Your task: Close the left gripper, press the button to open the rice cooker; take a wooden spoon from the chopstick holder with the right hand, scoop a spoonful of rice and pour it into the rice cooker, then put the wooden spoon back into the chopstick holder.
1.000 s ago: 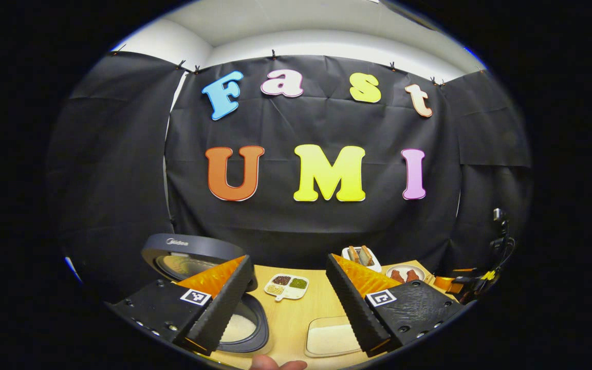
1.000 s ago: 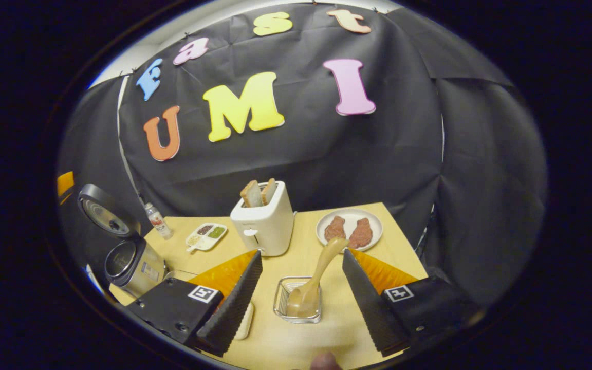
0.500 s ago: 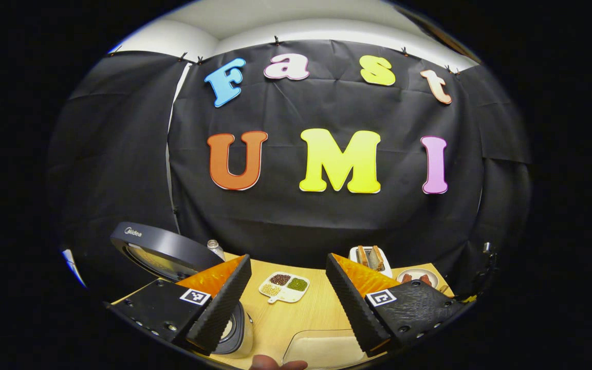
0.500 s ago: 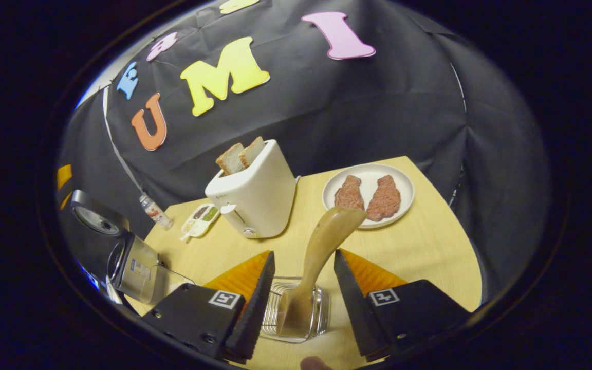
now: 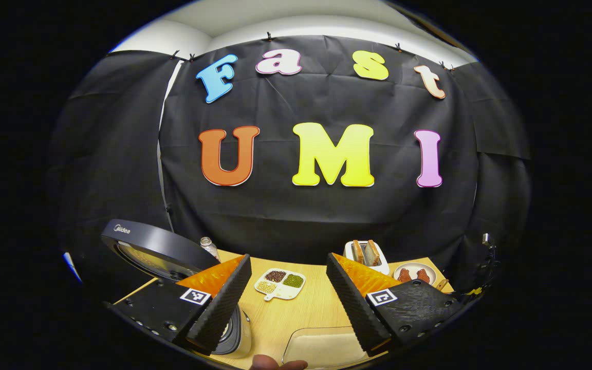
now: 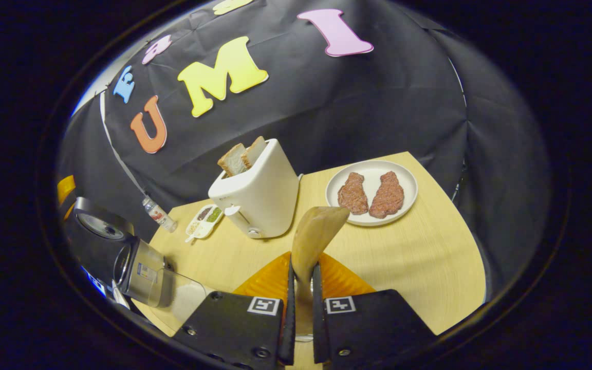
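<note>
At lower centre of the right gripper view, the right tongs (image 6: 301, 303) clamped the tan wooden spoon (image 6: 314, 237), its handle rising upright; left tongs (image 5: 288, 300) gaped above the pale wooden bench (image 5: 306, 308)

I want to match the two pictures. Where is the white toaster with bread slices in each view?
Left gripper view: the toaster is small and far, right of centre, at the back of the table, just left of the plate of meat.
Right gripper view: the toaster is large, near the centre, left of the plate of meat.
Shared landmark: the divided dish of beans.
</note>
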A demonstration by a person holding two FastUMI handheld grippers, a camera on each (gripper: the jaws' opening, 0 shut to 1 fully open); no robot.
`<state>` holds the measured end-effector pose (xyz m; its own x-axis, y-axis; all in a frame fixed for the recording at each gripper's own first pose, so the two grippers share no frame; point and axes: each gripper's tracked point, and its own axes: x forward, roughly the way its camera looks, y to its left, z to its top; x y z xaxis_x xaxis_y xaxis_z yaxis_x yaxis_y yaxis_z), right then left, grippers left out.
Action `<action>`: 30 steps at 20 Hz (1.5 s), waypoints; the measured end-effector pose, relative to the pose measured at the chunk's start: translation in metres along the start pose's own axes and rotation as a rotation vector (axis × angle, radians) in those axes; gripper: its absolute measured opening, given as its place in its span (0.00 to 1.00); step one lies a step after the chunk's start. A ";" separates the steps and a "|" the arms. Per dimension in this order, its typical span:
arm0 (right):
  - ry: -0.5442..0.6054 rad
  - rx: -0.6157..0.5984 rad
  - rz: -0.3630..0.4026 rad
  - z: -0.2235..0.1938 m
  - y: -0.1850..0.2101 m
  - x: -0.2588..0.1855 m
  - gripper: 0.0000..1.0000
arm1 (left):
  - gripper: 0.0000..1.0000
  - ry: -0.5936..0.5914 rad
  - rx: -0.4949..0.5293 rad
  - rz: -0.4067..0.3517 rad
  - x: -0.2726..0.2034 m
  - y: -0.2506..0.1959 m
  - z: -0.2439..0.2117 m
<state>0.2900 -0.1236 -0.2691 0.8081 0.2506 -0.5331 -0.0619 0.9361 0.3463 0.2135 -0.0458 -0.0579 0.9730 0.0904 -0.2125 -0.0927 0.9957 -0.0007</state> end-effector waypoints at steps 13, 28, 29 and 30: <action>-0.233 -0.149 -0.125 0.048 0.104 -0.104 0.13 | 0.95 -0.023 -0.048 0.013 -0.094 0.099 -0.011; -0.169 -0.332 -0.290 -0.085 0.197 -0.049 0.13 | 0.94 -0.037 -0.047 -0.079 -0.146 0.165 -0.023; -0.169 -0.365 -0.315 -0.090 0.195 -0.044 0.13 | 0.95 -0.030 -0.044 -0.079 -0.147 0.169 -0.025; -0.168 -0.387 -0.331 -0.095 0.195 -0.040 0.13 | 0.95 -0.022 -0.037 -0.072 -0.149 0.174 -0.028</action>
<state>0.1901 0.0723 -0.2535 0.9018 -0.0869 -0.4233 0.0266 0.9889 -0.1464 0.0464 0.1136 -0.0541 0.9818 0.0192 -0.1891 -0.0295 0.9982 -0.0518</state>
